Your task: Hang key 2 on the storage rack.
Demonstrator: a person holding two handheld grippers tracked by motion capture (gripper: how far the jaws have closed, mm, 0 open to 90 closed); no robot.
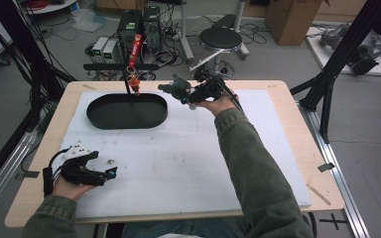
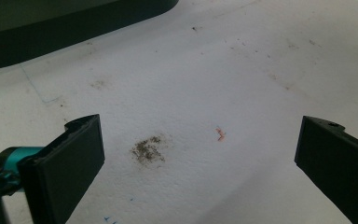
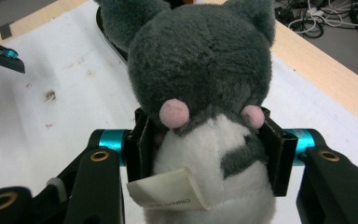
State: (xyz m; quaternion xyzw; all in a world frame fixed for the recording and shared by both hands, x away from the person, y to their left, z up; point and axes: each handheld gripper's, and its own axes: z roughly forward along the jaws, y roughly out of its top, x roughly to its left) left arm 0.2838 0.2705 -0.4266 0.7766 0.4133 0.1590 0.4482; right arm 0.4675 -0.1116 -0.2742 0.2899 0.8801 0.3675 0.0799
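A grey plush animal point(image 3: 200, 60) with a white belly, pink cheeks and a paper tag sits between the jaws of my right gripper point(image 3: 205, 149), which is shut on its body. In the high view the right gripper point(image 1: 191, 94) holds the plush point(image 1: 176, 89) above the table, just right of a black oval tray point(image 1: 127, 111). My left gripper point(image 1: 106, 173) rests low near the front left of the white mat, and its jaws stand wide apart over bare mat point(image 2: 200, 154) with nothing between them.
A white foam mat point(image 1: 188, 163) covers the wooden table point(image 1: 297, 148). A black stand with a red part point(image 1: 135, 59) rises behind the tray. A dirt smudge point(image 2: 148, 149) and a small pink scrap point(image 2: 220, 134) lie on the mat. A stool, cables and boxes stand on the floor beyond.
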